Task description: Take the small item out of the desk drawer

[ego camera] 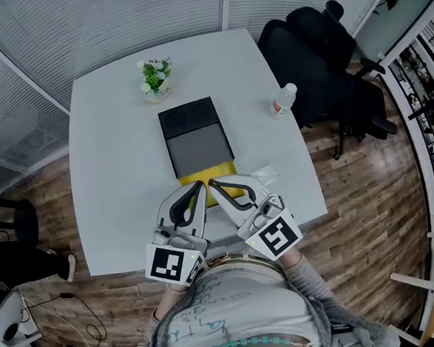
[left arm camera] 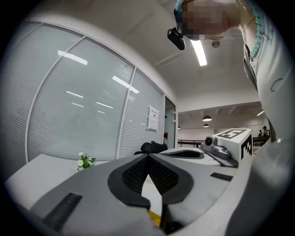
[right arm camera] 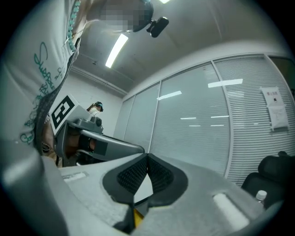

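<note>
Head view shows the drawer box point(ego camera: 197, 139) lying lengthwise, pointing toward the plant point(ego camera: 155, 78).

Desk point(ego camera: 112, 154): white. Box point(ego camera: 196, 137) mid-desk: black far half, grey near half, yellow strip point(ego camera: 220, 170) at near end. Plant point(ego camera: 155, 75), far edge: green, white blooms. Left gripper point(ego camera: 200, 185), right gripper point(ego camera: 212, 183): pale grey, with black-and-white square-patterned marker cubes.

Plant point(ego camera: 155, 78) behind drawer box point(ego camera: 196, 136) on table point(ego camera: 113, 176); bottle point(ego camera: 284, 100) right (chair point(ego camera: 309, 59) beyond)
</note>
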